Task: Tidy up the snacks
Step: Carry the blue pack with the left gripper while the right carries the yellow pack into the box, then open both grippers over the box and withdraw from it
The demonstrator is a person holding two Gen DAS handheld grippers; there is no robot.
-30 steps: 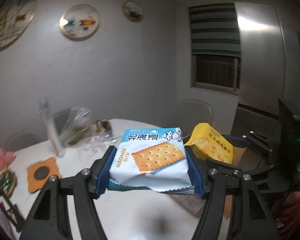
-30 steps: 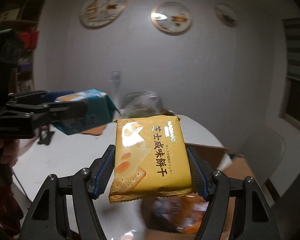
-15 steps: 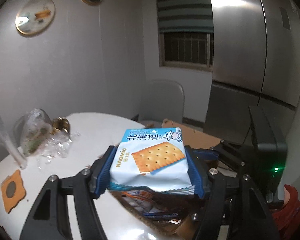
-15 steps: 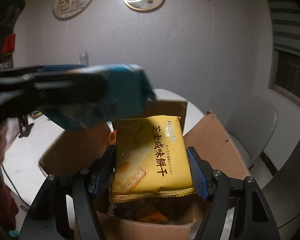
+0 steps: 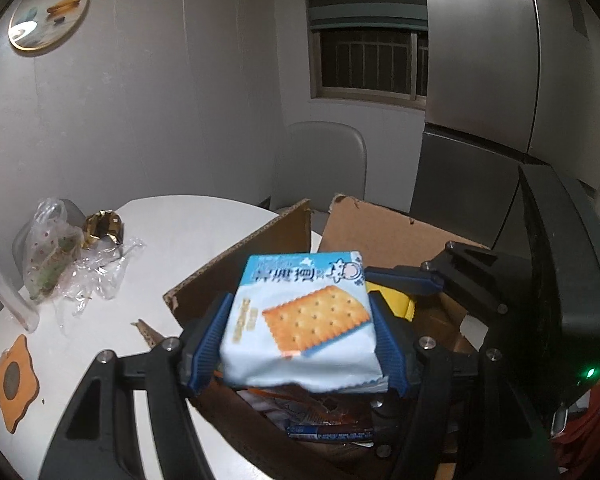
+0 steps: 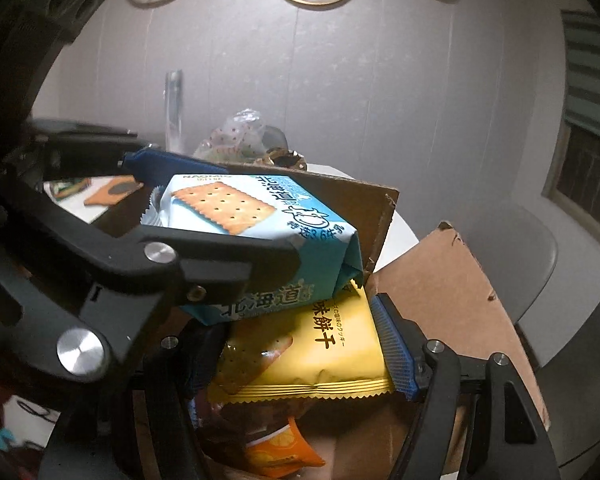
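Observation:
My left gripper (image 5: 298, 344) is shut on a light blue cracker pack (image 5: 300, 320) and holds it above the open cardboard box (image 5: 384, 228). My right gripper (image 6: 300, 344) is shut on a yellow cracker pack (image 6: 316, 348), low over the box's inside. In the right wrist view the blue cracker pack (image 6: 260, 224) and the left gripper (image 6: 220, 220) sit just above and left of the yellow one, partly covering it. In the left wrist view the yellow pack (image 5: 396, 300) peeks out behind the blue one. Other snack packets (image 6: 280, 448) lie inside the box.
The box stands at the edge of a round white table (image 5: 188, 232). Crumpled plastic bags (image 5: 60, 256) and an orange coaster (image 5: 14, 376) lie on its left side. A grey chair (image 5: 324, 160) stands behind, a steel fridge (image 5: 500, 80) to the right.
Both grippers have come down and in over the open box with their packs. The left one swung right, so the blue pack now overlaps the yellow one.

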